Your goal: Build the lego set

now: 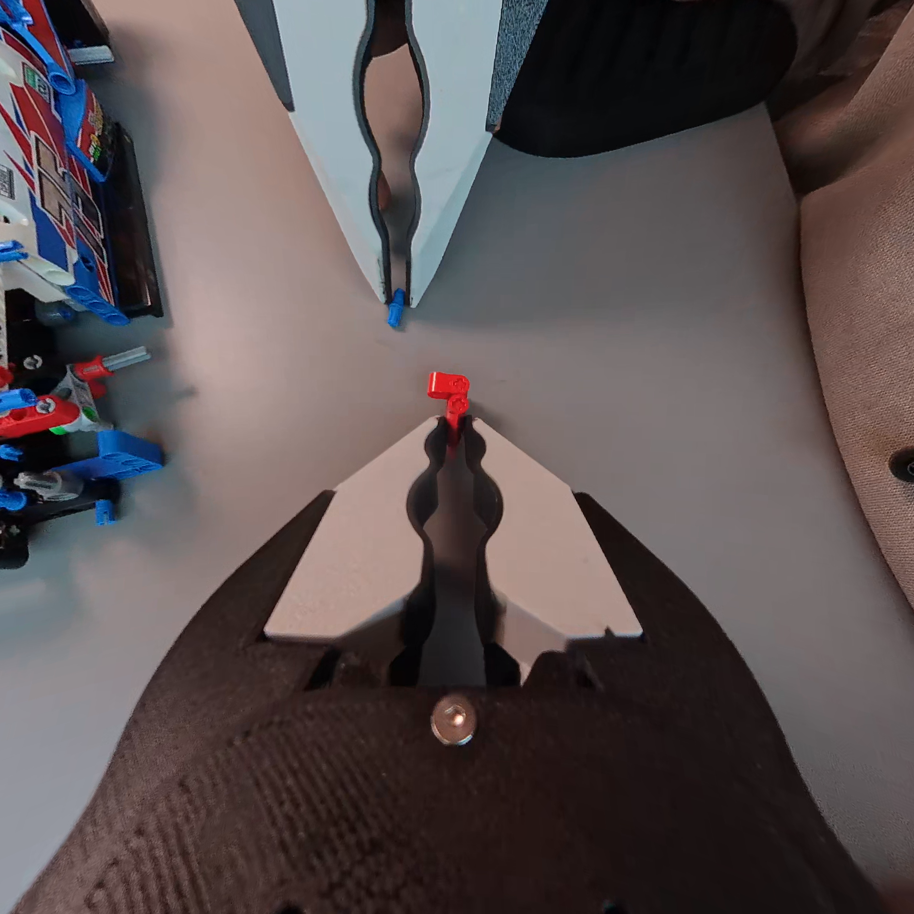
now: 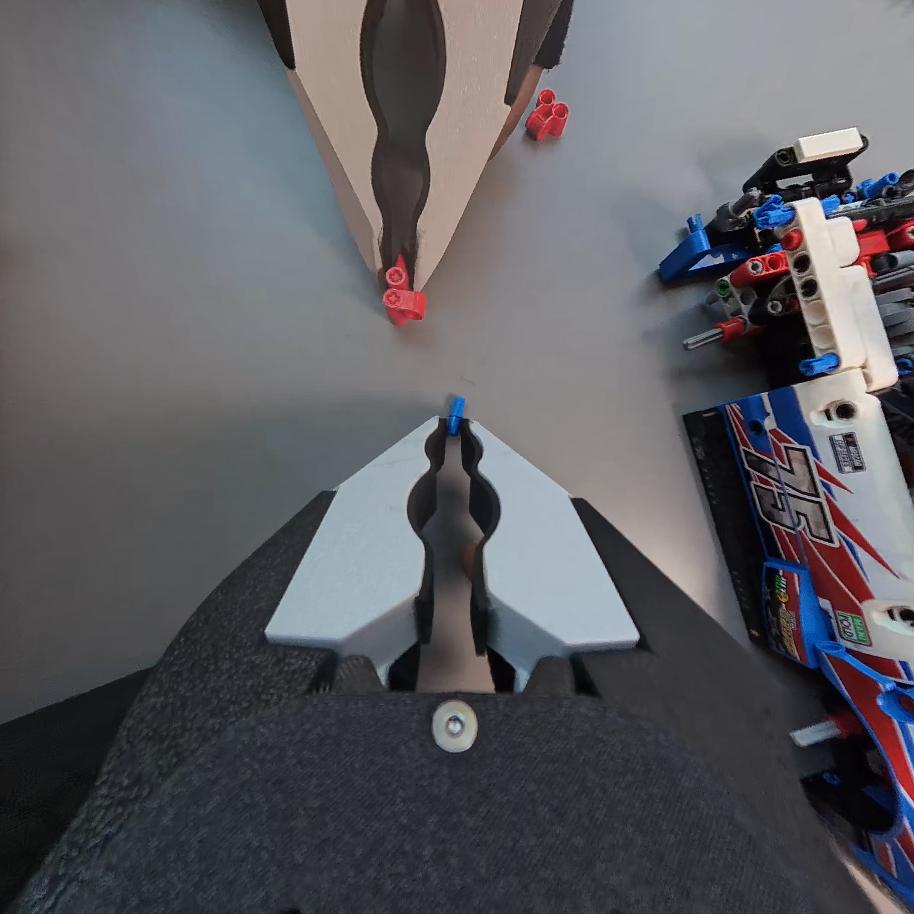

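My left gripper (image 1: pixel 454 419) is shut on a small red connector piece (image 1: pixel 449 390), held above the grey table; it also shows in the right wrist view (image 2: pixel 403 297). My right gripper (image 2: pixel 454 419) is shut on a small blue pin (image 2: pixel 455 408), whose tip sticks out past the fingertips. The two grippers face each other tip to tip with a short gap between the red piece and the blue pin. In the left wrist view the right gripper (image 1: pixel 397 297) comes in from the top with the blue pin (image 1: pixel 395 307).
A partly built red, white and blue lego race car (image 2: pixel 811 494) lies at the right of the right wrist view and at the left of the left wrist view (image 1: pixel 54 207). A loose red connector (image 2: pixel 548 117) lies on the grey table (image 2: pixel 148 297). A brown cushion (image 1: pixel 860 346) borders the table. The tips of one gripper are about 6 centimeters away from the tips of the other.
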`<move>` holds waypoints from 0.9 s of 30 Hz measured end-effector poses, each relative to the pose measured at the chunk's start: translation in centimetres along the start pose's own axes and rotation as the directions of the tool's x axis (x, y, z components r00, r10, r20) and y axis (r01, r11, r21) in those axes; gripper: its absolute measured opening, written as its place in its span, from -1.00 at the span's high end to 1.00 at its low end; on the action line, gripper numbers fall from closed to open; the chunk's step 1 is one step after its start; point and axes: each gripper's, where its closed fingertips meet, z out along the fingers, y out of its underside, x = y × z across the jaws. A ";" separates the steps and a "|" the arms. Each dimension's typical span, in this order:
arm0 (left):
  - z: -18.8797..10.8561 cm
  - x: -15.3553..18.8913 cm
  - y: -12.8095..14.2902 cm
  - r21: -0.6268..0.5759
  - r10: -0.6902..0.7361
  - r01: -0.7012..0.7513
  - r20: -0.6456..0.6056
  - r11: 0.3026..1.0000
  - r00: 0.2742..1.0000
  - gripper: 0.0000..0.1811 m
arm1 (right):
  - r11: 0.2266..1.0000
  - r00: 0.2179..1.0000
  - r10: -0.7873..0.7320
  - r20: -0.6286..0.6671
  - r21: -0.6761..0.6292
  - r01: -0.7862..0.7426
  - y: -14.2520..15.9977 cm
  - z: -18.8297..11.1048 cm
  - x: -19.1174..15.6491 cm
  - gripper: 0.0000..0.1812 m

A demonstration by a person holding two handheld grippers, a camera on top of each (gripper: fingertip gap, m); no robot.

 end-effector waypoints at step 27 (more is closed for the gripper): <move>0.0 0.3 0.0 0.008 -0.011 0.011 0.019 1.000 1.000 0.70 | 0.994 0.999 0.050 -0.003 0.096 -0.049 -0.5 -0.8 -0.1 0.97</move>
